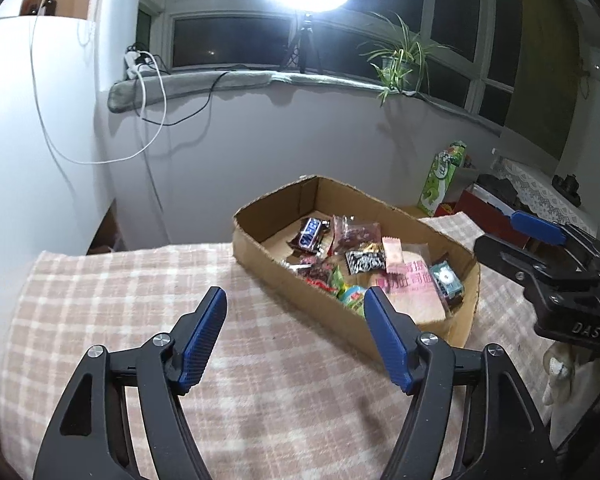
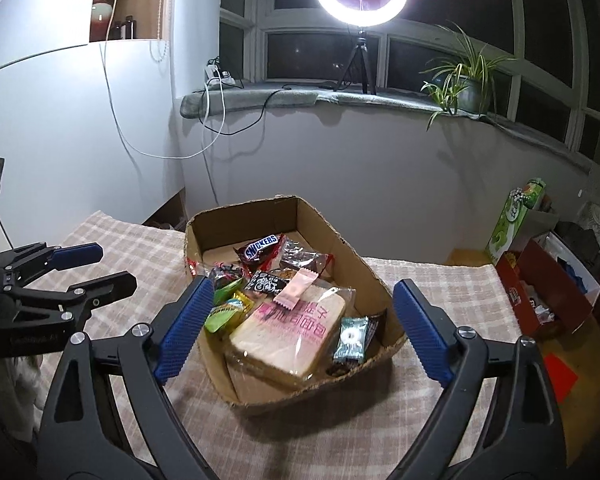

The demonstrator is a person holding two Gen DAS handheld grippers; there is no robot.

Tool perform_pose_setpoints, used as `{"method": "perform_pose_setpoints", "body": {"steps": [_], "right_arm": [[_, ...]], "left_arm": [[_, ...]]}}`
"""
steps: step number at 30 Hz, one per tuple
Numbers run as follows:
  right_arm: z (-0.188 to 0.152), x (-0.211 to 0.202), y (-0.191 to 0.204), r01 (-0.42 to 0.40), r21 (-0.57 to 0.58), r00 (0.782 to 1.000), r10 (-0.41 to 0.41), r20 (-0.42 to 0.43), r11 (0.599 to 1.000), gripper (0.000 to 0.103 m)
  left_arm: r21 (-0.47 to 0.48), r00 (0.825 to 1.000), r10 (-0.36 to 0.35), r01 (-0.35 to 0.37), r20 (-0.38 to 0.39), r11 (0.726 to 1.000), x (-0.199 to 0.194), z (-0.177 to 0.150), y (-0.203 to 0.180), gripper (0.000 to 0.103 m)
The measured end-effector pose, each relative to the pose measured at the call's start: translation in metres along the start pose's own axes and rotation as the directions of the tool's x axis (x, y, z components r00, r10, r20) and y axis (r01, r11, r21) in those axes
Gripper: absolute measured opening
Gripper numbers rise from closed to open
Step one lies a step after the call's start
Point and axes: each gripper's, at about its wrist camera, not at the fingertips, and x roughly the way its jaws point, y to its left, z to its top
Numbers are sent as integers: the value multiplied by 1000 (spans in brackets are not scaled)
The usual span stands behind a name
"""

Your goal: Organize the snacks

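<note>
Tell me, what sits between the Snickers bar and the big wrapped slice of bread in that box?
In the right wrist view, a black-and-white packet and a small pink sachet lie between the Snickers bar and the bread.

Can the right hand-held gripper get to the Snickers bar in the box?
Probably yes. The right hand-held gripper is open and empty, the cardboard box has no lid, and the Snickers bar lies on top, uncovered, towards the far end.
</note>
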Motion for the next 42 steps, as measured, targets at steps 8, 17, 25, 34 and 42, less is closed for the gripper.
{"method": "perform_pose_setpoints", "body": {"steps": [8, 17, 25, 34, 42], "right_arm": [[-11, 0, 2, 21, -16, 1000, -21, -21, 1000, 94], [-13, -2, -1, 39, -10, 999, -39, -3, 999, 94], [-11, -2, -2, 41, -10, 999, -41, -5, 999, 94], [-11, -2, -2, 41, -12, 999, -41, -5, 999, 94], [-11, -2, -1, 43, -11, 999, -43, -5, 999, 95]], "left_arm": [[-4, 1000, 10, -10, 3, 1000, -9, -3, -1, 72], [7, 999, 38, -38, 9, 999, -10, -3, -4, 72], [9, 998, 54, -54, 18, 998, -12, -2, -5, 72], [16, 998, 58, -58, 20, 998, -14, -2, -9, 72], [20, 998, 59, -59, 20, 998, -14, -3, -10, 72]]}}
